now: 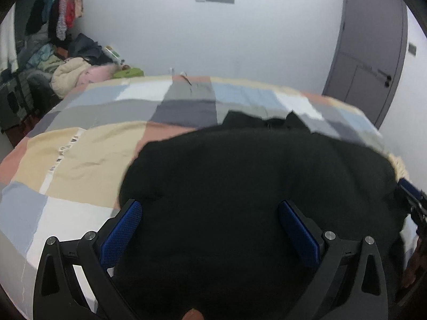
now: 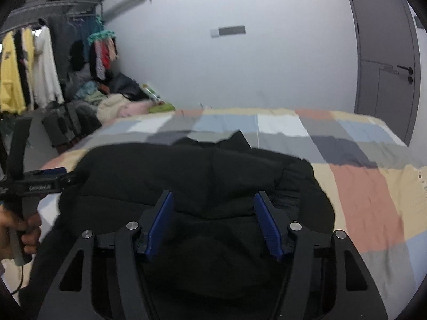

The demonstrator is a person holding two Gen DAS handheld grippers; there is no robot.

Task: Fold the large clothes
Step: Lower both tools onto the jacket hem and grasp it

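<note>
We saw a bed point(image 1: 80, 144) covered by a patchwork quilt point(image 2: 368, 200) of grey, blue, cream, white and salmon squares, standing before a pale wall point(image 2: 267, 66) with a grey door point(image 2: 387, 53) at the right. At the far left a rack point(image 2: 26, 66) held hanging yellow and white clothes, and a heap of laundry point(image 1: 72, 72) lay on the floor beside the bed. A black garment point(image 1: 253, 186) lay bunched on the near part of the quilt, its collar end pointing toward the wall. We found the left gripper point(image 1: 210, 213) with its blue-padded jaws spread wide above the garment, clasping nothing. The right gripper point(image 2: 213, 202) likewise stood with jaws apart over the garment's near folds, nothing between the pads. In the right wrist view the left gripper appeared at the garment's left edge, a hand point(image 2: 18, 229) on its handle.
</note>
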